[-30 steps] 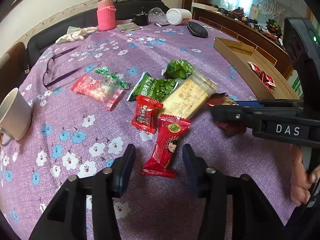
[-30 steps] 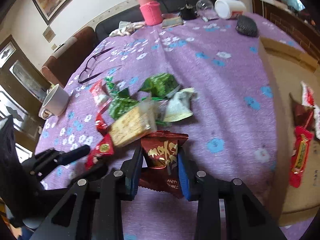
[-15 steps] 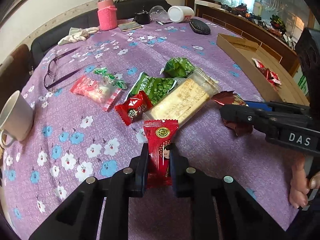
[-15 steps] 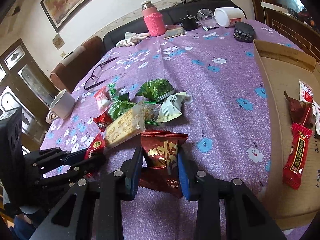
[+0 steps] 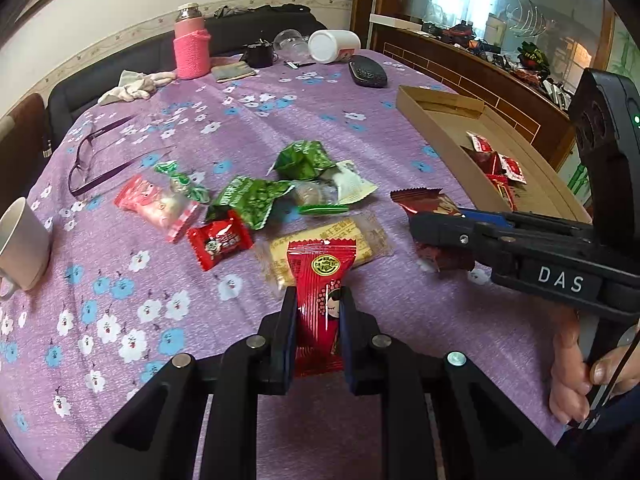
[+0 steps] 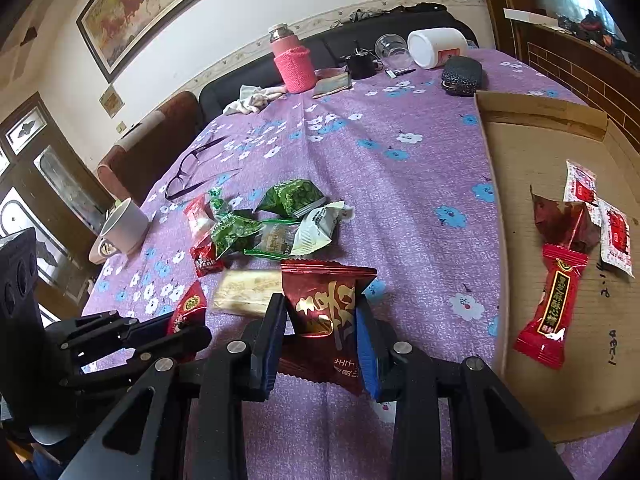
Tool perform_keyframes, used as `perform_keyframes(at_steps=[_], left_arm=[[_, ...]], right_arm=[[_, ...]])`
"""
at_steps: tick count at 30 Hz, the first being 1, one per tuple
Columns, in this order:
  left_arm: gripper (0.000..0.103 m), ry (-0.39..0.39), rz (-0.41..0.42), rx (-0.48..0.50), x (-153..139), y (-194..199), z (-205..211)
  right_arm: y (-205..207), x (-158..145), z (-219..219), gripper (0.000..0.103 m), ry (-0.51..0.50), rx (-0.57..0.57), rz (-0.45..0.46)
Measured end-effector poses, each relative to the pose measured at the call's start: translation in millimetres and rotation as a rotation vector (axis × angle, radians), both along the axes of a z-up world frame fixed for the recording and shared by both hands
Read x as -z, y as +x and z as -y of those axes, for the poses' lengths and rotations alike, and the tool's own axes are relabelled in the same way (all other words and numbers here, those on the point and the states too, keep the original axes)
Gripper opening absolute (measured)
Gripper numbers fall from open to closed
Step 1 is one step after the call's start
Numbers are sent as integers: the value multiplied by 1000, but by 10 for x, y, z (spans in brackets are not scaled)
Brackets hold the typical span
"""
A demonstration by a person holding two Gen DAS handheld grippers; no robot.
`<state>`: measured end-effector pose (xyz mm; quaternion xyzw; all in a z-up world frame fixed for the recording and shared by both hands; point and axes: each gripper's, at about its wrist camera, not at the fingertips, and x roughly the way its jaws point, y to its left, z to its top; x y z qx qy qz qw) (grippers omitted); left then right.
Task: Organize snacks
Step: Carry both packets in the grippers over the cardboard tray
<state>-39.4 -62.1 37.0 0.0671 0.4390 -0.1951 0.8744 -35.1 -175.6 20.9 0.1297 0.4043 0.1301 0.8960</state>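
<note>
A framed horse painting (image 6: 156, 4) hangs above a dark sofa (image 6: 400, 28).

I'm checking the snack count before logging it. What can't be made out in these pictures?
- Cardboard tray: near end cut off by the right wrist view's edge.
- Beige wafer pack: partly behind the red packet in the left wrist view.
- Dark red packet: lower end hidden by the right gripper.

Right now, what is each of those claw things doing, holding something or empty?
Left gripper: closed on a red candy packet.
Right gripper: closed on a dark brown snack packet.
</note>
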Motion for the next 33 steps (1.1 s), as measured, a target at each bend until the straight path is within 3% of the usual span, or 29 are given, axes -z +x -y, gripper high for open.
perform_keyframes(at_steps=[13,22,33], left_arm=[[18,-25,8,66,-137,62,455],[18,-44,13,157,-208,120,1087],[18,-7,11,323,-106,18,2071]], right_arm=[[-82,-181,418,36,47,87,53],[-214,-244,1228,36,104,287,90],[-362,-179,1973,35,57,520,76]])
